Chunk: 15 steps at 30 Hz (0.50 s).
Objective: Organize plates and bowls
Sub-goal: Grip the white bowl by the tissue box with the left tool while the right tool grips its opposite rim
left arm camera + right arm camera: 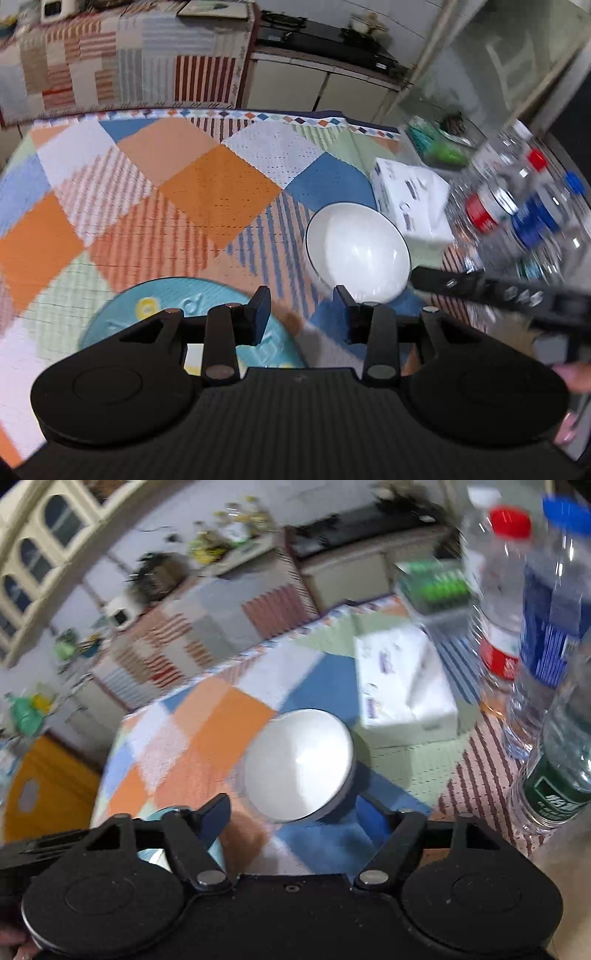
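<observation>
A white bowl with a thin dark rim (356, 249) sits on the patchwork tablecloth, just ahead and right of my left gripper (303, 308), which is open and empty. A light blue plate with yellow marks (155, 314) lies under and left of the left gripper. In the right wrist view the same bowl (299, 764) sits between and just ahead of my right gripper's spread fingers (288, 812); the right finger is partly hidden behind the bowl. The blue plate's edge (162, 814) shows by the left finger. The right gripper's finger (461, 284) reaches in from the right in the left wrist view.
A white tissue box (410, 199) stands right behind the bowl, also in the right wrist view (402, 683). Several plastic water bottles (535, 627) crowd the right side. A green container (439, 142) sits at the far right. The table's far edge (258, 116) faces a draped cabinet.
</observation>
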### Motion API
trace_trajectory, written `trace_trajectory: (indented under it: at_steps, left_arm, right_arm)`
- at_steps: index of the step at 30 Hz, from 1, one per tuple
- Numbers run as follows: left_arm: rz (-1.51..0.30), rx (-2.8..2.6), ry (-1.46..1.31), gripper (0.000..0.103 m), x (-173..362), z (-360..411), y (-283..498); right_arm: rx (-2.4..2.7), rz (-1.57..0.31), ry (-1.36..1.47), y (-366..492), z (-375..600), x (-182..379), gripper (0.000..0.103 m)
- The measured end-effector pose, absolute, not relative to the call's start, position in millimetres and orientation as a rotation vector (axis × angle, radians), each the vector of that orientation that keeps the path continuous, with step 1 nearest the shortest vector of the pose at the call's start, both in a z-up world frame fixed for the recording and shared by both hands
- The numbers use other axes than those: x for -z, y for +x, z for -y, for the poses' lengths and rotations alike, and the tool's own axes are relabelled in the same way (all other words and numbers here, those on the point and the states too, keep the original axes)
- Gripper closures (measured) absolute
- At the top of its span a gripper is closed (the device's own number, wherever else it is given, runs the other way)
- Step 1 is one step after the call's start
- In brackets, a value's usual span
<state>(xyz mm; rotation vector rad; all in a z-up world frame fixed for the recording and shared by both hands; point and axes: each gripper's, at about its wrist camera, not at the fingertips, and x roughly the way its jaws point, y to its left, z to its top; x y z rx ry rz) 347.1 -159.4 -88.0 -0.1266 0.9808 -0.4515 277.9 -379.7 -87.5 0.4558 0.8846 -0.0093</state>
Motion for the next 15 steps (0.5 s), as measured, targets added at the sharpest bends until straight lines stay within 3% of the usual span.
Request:
trace_trajectory:
  at_steps: [7,11,15]
  left_arm:
    - [-0.988,0.428,-0.100,0.067,118.7,189.3,376.2]
    - [-0.986,0.417,-0.117,0.067,129.9,196.3,385.6]
    - [-0.996,0.404,-0.106,0.067,138.4,202.2,391.1]
  right_arm:
    - [0.114,-0.877,0.431,307.0,377.9,136.5,0.048]
    - [0.123,-0.827,0.526,306.0,385.6,154.9,0.050]
    - [0.148,-0.838,0.521,309.6,389.2,164.0,0.062]
